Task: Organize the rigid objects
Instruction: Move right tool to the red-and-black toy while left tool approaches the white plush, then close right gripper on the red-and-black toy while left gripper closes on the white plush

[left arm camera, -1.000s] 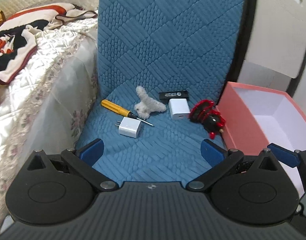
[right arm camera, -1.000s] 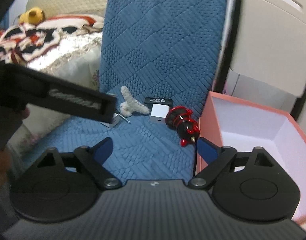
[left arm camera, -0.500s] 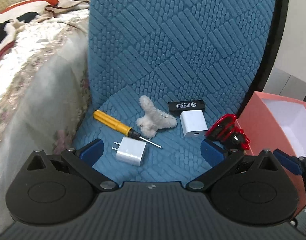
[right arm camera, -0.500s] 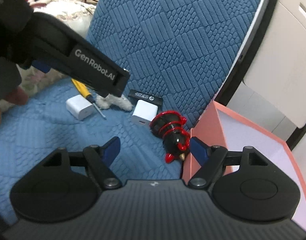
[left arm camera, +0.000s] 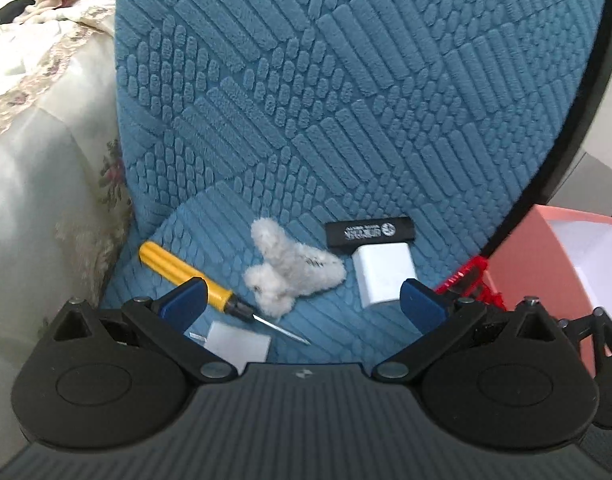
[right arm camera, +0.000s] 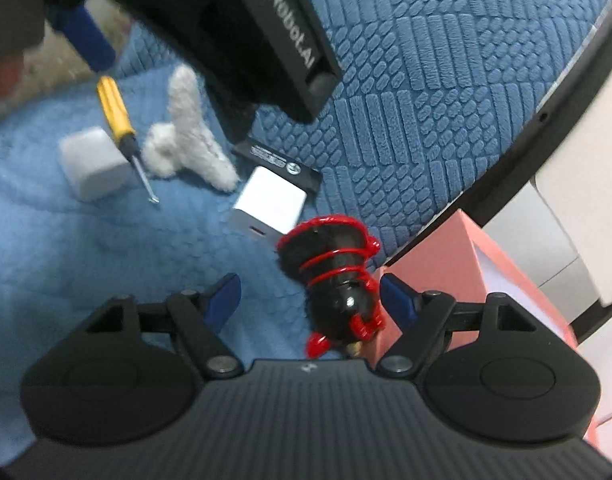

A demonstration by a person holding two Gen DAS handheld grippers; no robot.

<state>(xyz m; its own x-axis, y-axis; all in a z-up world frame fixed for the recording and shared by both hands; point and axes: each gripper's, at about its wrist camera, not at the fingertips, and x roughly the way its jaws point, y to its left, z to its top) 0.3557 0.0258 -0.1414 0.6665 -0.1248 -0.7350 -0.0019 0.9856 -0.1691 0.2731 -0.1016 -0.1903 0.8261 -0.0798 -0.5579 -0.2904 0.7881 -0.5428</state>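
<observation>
Blue textured cushion (left arm camera: pixel 346 120) w/ yellow screwdriver (left arm camera: pixel 177 266), white chargers; left gripper (left arm camera: pixel 301 304) jaws released; right gripper (right arm camera: pixel 310 296) jaws apart, straddling red-black toy (right arm camera: pixel 334 276), no contact.

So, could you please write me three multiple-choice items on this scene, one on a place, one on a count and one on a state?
1. Where does the black stick with white print lie?
A. inside the pink box
B. on the blue cushion, just behind a white charger
C. on the bedspread

2. How many white charger blocks are on the blue cushion?
A. one
B. two
C. four

3. How is the right gripper?
A. shut on the yellow screwdriver
B. open, with the red-and-black toy between its fingers
C. shut on the fluffy white piece

Answers:
1 B, it touches the back edge of the charger.
2 B, one is by the yellow screwdriver, one by the stick.
3 B, neither blue pad presses on the red-and-black toy.
</observation>
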